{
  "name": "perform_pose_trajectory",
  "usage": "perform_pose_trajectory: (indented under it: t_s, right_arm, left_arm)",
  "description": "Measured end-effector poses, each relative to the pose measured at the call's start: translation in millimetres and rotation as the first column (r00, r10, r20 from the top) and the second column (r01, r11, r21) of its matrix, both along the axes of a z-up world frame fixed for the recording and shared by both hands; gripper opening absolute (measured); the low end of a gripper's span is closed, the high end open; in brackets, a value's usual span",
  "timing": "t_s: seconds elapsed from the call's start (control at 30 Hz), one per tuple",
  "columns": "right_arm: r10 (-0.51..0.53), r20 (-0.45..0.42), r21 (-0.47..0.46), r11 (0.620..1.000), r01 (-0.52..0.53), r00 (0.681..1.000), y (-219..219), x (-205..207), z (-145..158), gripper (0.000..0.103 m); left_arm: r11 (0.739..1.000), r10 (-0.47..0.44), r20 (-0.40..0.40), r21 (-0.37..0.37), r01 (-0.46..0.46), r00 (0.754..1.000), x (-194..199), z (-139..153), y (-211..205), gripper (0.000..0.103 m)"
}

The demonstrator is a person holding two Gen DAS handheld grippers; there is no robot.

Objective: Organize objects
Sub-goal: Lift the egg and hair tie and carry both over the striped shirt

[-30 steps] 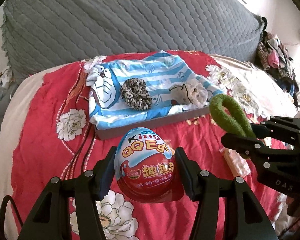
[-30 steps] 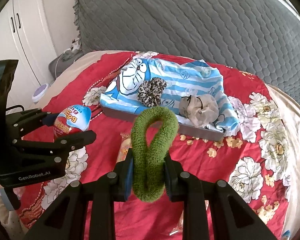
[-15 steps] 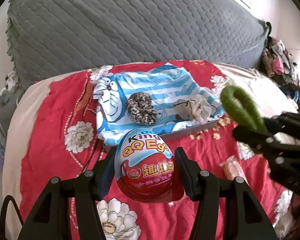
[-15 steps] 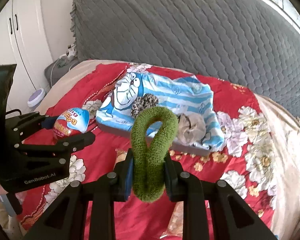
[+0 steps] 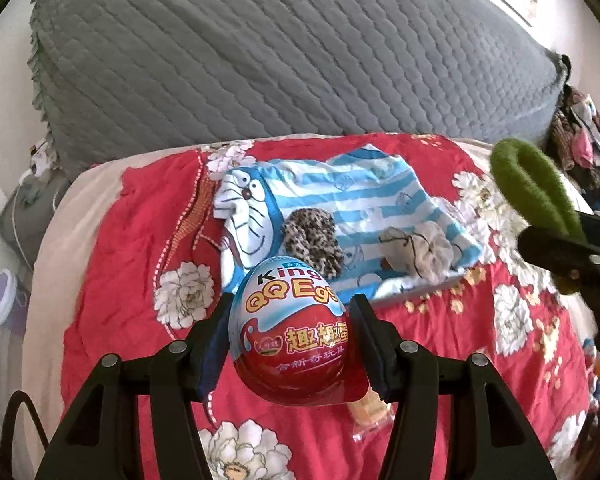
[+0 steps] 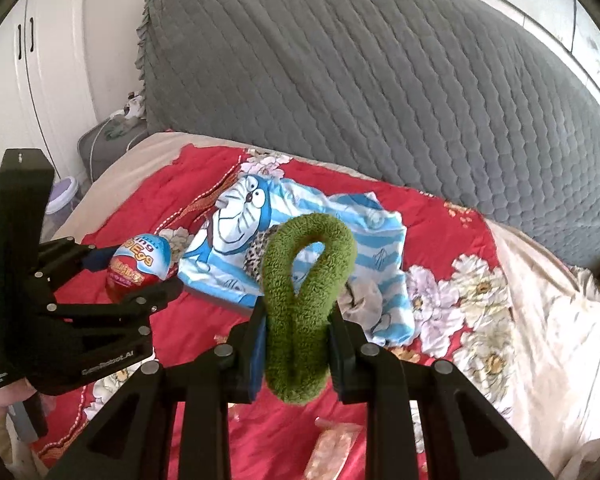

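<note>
1. red floral bedspread (image 5: 132, 240) fills the scene, with a grey quilted headboard (image 5: 280, 52) behind and a tray (image 5: 428, 292) draped in blue striped cloth (image 5: 360, 196).
2. left gripper (image 5: 290, 328) clamps a toy egg (image 5: 290, 328); right gripper (image 6: 296, 344) pinches a green hair loop (image 6: 304, 276).
3. both are held in the air short of the tray: carrying step.
4. next, reach over the cloth beside the leopard scrunchie (image 5: 312, 236) and beige scrunchie (image 5: 420, 252), then let go.

Right wrist view. Bottom centre: my right gripper (image 6: 298, 344) clamps a green looped hair band (image 6: 306, 300). Left of frame: my left gripper (image 6: 140, 276) grips a toy egg (image 6: 139, 262). Centre: blue striped cartoon cloth (image 6: 340, 232) on the red floral bed cover (image 6: 440, 240); grey quilted headboard (image 6: 360, 80) above.
</note>
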State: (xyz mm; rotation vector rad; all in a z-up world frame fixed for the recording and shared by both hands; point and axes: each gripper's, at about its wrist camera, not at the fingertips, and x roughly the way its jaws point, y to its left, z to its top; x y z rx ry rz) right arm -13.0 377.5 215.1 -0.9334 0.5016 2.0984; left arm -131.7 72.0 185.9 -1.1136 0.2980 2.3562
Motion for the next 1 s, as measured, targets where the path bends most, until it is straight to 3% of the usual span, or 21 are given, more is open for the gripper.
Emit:
perform_pose_trajectory:
  t_s: [0.33,0.63,1.0]
  right_arm:
    - [-0.029,0.057,-0.018,0.999,0.031,0.998,39,-17,27,0.026]
    - [-0.083,0.019,0.017,0.996,0.083,0.996,56,-27,51,0.027]
    - [-0.109,-0.059,0.0,0.994,0.11,0.992,72,-13,43,0.027]
  left_arm:
    - [0.999,0.04,0.0,-0.007,-0.04,0.999,-30,16,15,0.059]
    - [0.999,0.049,0.021,-0.022,-0.048,0.999,-46,32,29,0.059]
    - [0.999,0.038,-0.022,-0.024,-0.038,0.999,-48,37,33,0.06]
